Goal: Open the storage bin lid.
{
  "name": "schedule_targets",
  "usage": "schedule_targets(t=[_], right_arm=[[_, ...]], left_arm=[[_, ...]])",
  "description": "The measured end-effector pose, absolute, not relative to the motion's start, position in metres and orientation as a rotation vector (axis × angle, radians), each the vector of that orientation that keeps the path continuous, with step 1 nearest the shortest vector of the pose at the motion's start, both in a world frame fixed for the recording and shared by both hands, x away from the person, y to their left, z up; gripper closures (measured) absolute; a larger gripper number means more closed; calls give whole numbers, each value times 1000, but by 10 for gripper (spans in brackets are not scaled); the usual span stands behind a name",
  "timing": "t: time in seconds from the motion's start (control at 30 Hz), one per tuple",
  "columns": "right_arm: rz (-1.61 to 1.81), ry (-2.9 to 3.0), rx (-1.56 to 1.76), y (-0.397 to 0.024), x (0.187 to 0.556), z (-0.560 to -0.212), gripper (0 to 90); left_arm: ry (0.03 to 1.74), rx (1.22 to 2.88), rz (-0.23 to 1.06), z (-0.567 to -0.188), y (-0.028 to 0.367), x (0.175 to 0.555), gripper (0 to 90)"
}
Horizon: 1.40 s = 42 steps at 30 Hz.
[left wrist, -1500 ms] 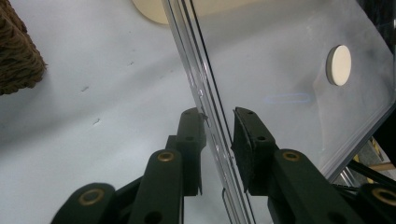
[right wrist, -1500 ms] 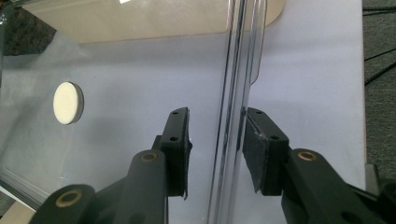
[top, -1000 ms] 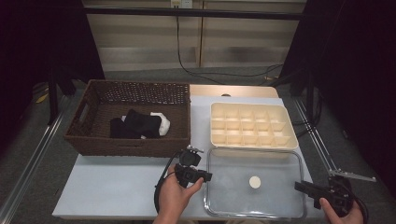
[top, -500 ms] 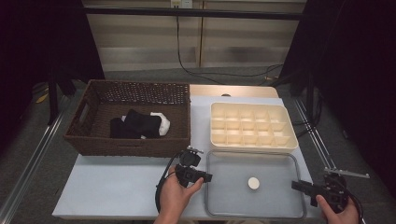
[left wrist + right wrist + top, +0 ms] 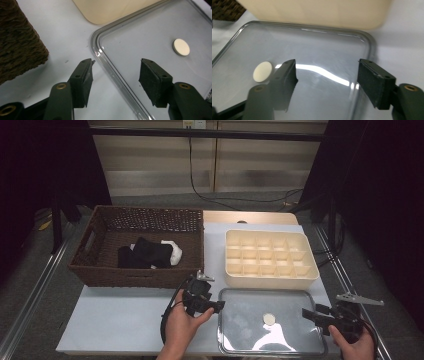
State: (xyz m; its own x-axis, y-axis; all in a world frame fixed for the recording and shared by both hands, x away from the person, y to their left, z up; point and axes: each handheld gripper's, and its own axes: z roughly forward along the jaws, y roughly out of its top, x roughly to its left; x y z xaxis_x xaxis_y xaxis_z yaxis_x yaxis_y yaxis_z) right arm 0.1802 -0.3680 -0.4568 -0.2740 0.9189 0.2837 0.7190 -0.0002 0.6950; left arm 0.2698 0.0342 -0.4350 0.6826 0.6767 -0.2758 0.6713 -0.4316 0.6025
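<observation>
A shiny metal tray [image 5: 235, 340] is straddled at its 9 and 3 o'clock rims by the left gripper [image 5: 115, 75] and right gripper [image 5: 327, 80]; both jaws have just been opening, stand wide and grip nothing. A flat round white disc [image 5: 269, 318] lies near the tray's centre. At 12 o'clock sits a cream compartmented box [image 5: 270, 257]; at 10 o'clock, a woven wicker basket [image 5: 135, 272].

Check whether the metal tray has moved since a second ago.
Yes. The metal tray has slid a little toward the left along the table's near edge; its right rim now ends short of the cream box's right side.
</observation>
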Motion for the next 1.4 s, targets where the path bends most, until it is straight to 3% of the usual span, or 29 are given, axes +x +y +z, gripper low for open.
schedule_targets(t=[0.4, 1.4], right_arm=[[1152, 2164, 1487, -335, 199, -461, 166], [1095, 2319, 1276, -300, 222, -481, 158]], left_arm=[[951, 2235, 61, -431, 50, 272, 322], [1023, 2238, 160, -428, 128, 280, 297]])
